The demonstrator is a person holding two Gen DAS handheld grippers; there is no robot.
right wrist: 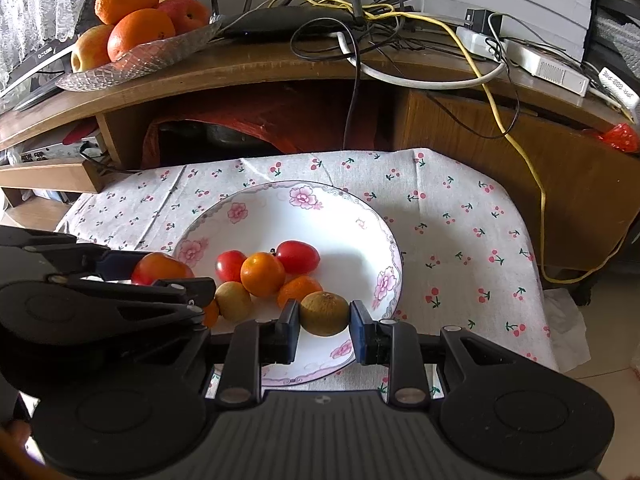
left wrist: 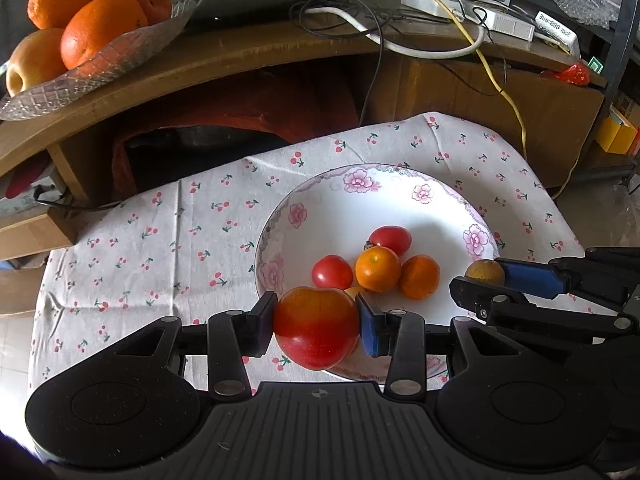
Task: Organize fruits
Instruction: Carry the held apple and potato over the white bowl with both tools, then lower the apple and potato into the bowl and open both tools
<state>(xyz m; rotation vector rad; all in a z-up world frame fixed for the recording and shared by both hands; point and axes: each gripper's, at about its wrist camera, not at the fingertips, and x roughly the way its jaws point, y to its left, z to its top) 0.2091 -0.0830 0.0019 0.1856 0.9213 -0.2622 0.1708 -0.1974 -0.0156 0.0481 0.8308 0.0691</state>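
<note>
Holding one large red-orange tomato [left wrist: 316, 328] clamped between its jaws, the left gripper [left wrist: 316, 326] hangs over the near rim of the white round plate with pink flower print [left wrist: 360, 204], which serves as the landmark. The right gripper [right wrist: 324, 314] has its jaws clamped on one small brownish-green round fruit [right wrist: 324, 314], also above the plate's near edge, to the right of the tomato. Both grippers point forward, roughly level, side by side and close together.

Lying on the plate are two small red plum tomatoes [left wrist: 390, 239], two small orange mandarins [left wrist: 378, 269] visible in the left wrist view, and one more brownish-green round fruit [right wrist: 233, 301] seen from the right wrist view. A further sliver of orange shows behind the left gripper there; what it is cannot be told.

The plate rests on a white cloth with red cherry print [left wrist: 160, 240]. Behind the plate, up on the curved wooden counter [left wrist: 240, 56], a clear cut-glass dish [left wrist: 100, 68] carries two oranges [left wrist: 102, 30] and two reddish-yellow apples [left wrist: 36, 60]. To the right of the dish lie tangled black, white and yellow cables [left wrist: 400, 12]. Small writing on the white boxes there is too blurred to read.
</note>
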